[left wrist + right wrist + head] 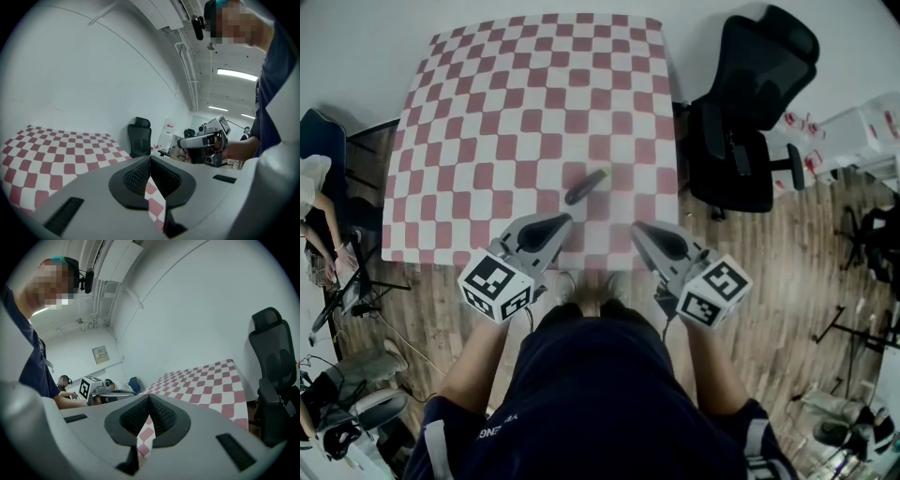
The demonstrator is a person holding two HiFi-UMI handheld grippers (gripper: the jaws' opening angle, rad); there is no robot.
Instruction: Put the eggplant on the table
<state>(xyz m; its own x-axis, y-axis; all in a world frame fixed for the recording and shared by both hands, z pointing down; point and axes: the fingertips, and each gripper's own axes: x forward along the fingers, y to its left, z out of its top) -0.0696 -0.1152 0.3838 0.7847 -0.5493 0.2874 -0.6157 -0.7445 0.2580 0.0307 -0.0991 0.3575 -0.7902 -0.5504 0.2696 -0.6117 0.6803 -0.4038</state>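
A dark purple eggplant (586, 187) with a green stem lies on the red-and-white checked table (487, 141), near its front edge. My left gripper (565, 221) hangs over that edge, just below-left of the eggplant, jaws shut and empty. My right gripper (637, 228) sits at the front edge to the eggplant's lower right, also shut with nothing between its pads. In the left gripper view the gripper (150, 161) has its black pads touching at the tips, and the right gripper (206, 140) shows beyond. In the right gripper view the gripper (149, 398) is closed too.
A black office chair (750, 112) stands right of the table. Stands and cables (347, 291) crowd the wooden floor at the left, and a seated person (314, 202) is at the left edge. White boxes (862, 131) sit at the far right.
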